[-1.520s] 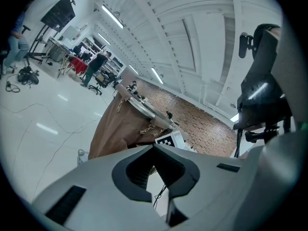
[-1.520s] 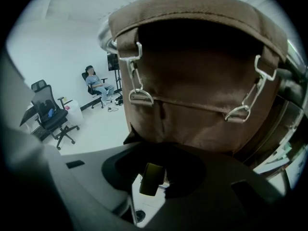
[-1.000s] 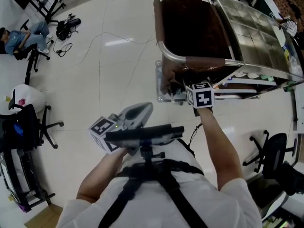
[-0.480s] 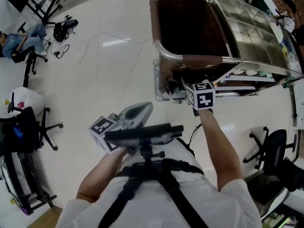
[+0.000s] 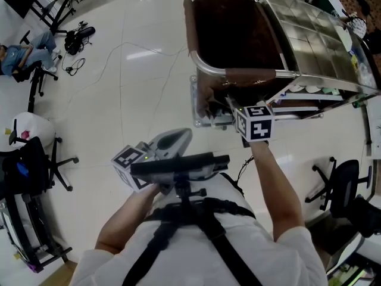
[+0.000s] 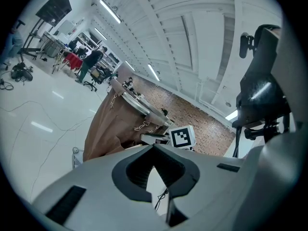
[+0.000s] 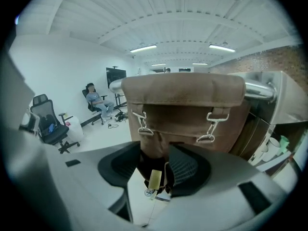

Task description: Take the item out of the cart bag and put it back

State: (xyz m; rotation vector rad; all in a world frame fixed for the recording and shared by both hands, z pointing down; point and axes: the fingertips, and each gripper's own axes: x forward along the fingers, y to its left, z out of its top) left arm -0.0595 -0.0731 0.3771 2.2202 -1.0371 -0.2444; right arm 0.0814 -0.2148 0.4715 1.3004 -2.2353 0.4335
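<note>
The cart bag (image 5: 250, 75) hangs open-mouthed from a metal frame at the far right of centre. Its mouth runs lengthwise from near to far, and a metal grid panel (image 5: 309, 34) slopes away on its right. In the head view the inside is dark and no item shows in it, so I cannot tell where in the bag the item lies.

The right tool (image 5: 229, 113) is much the nearer of the two. It sits low against the bag's near wall, under the wrapped top rail, so the mouth lies above and beyond it. By my reading, any reach inside calls for a rise over that rail first. The left tool (image 5: 181, 137) is held back near the person's body, well apart from the bag.

The right gripper view fills in what the head view hides. The bag's near face (image 7: 187, 109) stands upright straight ahead, with two metal strap clips (image 7: 139, 124) on it. The right tool (image 7: 156, 160) has just been opening and now stands wide. A dark fold of the bag and a small pale tag (image 7: 154, 179) lie between the pads, which do not press on either. Whether that tag is the item or part of the bag I cannot tell.

The left gripper view shows the bag (image 6: 108, 129) from the side. The left tool (image 6: 154, 147) has its tips together on nothing.
</note>
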